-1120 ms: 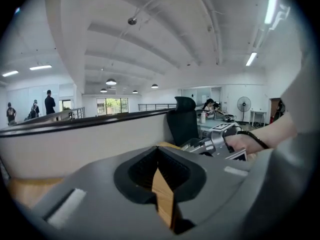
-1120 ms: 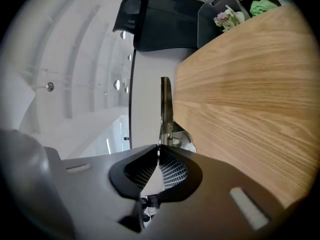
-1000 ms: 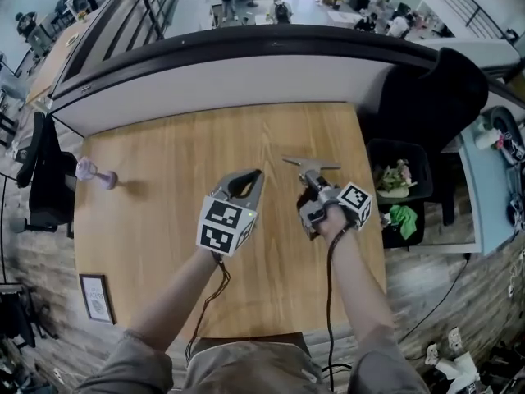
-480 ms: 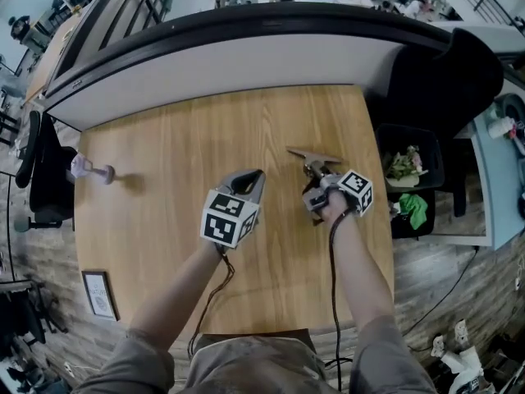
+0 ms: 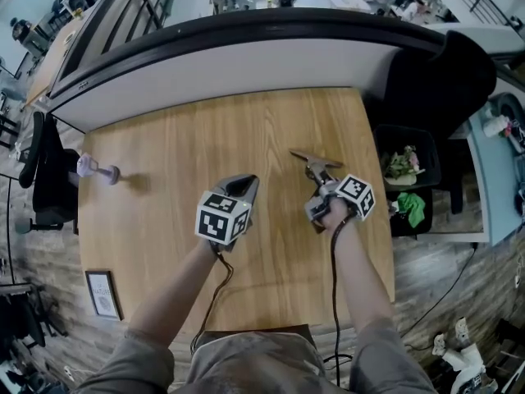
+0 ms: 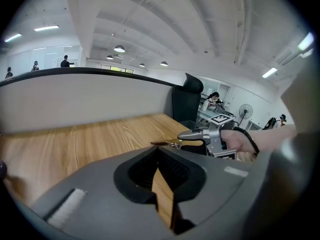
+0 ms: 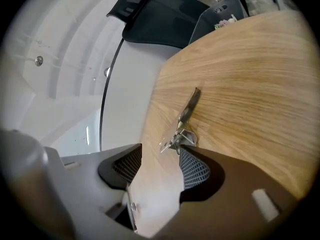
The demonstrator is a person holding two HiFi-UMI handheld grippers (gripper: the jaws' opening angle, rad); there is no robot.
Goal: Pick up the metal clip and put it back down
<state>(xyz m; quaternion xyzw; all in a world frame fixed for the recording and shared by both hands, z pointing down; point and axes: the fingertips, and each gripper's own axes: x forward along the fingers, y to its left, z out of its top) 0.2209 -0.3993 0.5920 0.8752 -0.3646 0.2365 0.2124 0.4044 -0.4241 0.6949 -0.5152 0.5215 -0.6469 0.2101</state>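
The metal clip (image 7: 186, 115) lies on the wooden table (image 5: 164, 220), its wire handles at the tip of one jaw of my right gripper (image 7: 161, 151). That gripper's jaws have just been opening and now stand wide apart; only table shows between the pads. In the head view the clip (image 5: 314, 164) points away from the right gripper (image 5: 321, 183) towards the table's far edge. My left gripper (image 5: 246, 184) hovers to the left of it, jaws shut on nothing. From the left gripper view (image 6: 159, 151) the clip (image 6: 167, 144) shows ahead, at the right gripper's tip.
A small purple object (image 5: 97, 171) stands at the table's left edge. Beyond the right edge sit a black bin with rubbish (image 5: 408, 171) and a black chair (image 5: 435, 80). A curved dark-topped wall (image 5: 246, 48) runs behind the table. A framed picture (image 5: 102, 294) lies on the floor.
Both grippers have come down closer to the table top. The clip stays at the right gripper's tip and now rests on the wood.
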